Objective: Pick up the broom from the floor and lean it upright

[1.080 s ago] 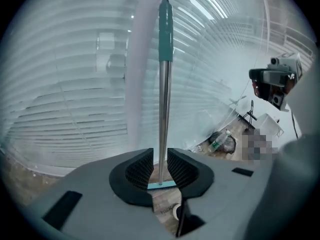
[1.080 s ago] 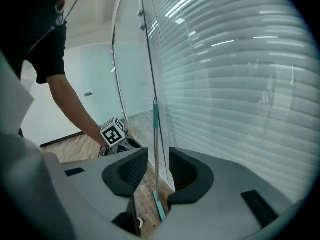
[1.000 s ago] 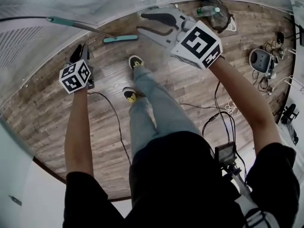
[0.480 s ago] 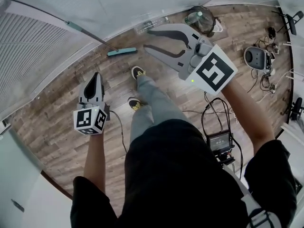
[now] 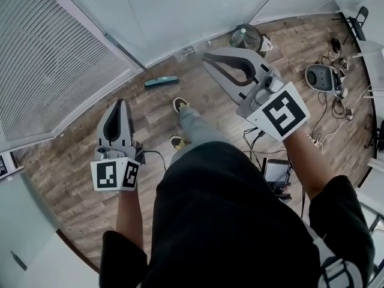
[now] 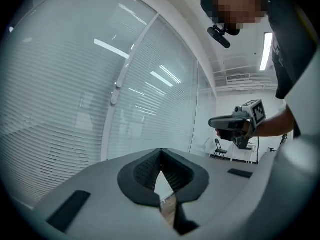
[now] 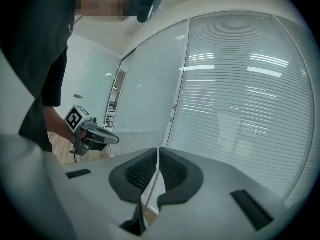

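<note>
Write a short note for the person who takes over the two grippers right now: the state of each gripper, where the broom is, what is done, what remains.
Left gripper: shut and empty, raised in front of the person.
Right gripper: jaws closing, almost together, nothing between them.
Broom: its head is on the wood floor by the glass wall. The handle slants up against that wall. Neither gripper touches it.
Done: the broom seems to be already leaned upright.
Left: probably only to check that it does not slide. No other step is visible.
</note>
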The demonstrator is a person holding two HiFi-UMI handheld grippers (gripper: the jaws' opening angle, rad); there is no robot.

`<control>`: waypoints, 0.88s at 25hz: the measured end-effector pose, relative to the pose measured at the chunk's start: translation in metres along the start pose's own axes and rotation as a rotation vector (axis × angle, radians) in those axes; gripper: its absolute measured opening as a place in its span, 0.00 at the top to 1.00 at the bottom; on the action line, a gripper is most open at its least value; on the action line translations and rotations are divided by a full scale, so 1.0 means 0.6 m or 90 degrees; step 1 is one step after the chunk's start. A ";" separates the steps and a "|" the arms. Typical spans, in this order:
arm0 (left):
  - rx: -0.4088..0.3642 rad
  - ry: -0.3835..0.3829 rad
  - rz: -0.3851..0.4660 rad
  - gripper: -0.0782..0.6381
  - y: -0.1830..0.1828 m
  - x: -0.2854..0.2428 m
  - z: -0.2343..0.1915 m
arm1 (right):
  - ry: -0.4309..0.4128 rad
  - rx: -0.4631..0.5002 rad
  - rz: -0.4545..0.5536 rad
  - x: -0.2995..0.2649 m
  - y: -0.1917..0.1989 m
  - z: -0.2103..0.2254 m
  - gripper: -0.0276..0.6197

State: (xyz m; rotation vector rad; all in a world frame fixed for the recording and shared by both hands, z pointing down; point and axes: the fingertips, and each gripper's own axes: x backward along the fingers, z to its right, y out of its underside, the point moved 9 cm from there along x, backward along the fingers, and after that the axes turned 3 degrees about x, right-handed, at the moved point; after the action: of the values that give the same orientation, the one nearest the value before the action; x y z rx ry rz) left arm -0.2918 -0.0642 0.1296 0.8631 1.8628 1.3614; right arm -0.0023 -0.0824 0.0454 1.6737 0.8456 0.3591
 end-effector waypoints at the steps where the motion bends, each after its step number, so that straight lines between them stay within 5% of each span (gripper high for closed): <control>1: -0.003 0.003 0.006 0.86 -0.004 0.017 0.010 | 0.007 0.001 -0.006 0.014 -0.005 -0.013 0.91; 7: -0.021 0.006 0.011 0.86 -0.005 0.083 0.091 | 0.029 -0.023 0.003 0.104 -0.018 -0.072 0.91; 16: -0.031 0.022 0.007 0.86 -0.018 0.049 0.173 | 0.030 -0.138 0.045 0.122 -0.001 -0.073 0.91; 22: -0.047 -0.024 0.017 0.86 -0.046 0.047 0.211 | 0.031 -0.172 0.102 0.127 -0.017 -0.068 0.91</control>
State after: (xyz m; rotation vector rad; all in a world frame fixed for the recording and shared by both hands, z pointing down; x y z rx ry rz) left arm -0.2075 0.0185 0.0696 0.8726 1.7672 1.4121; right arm 0.0208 0.0002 0.0322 1.4871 0.6668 0.5994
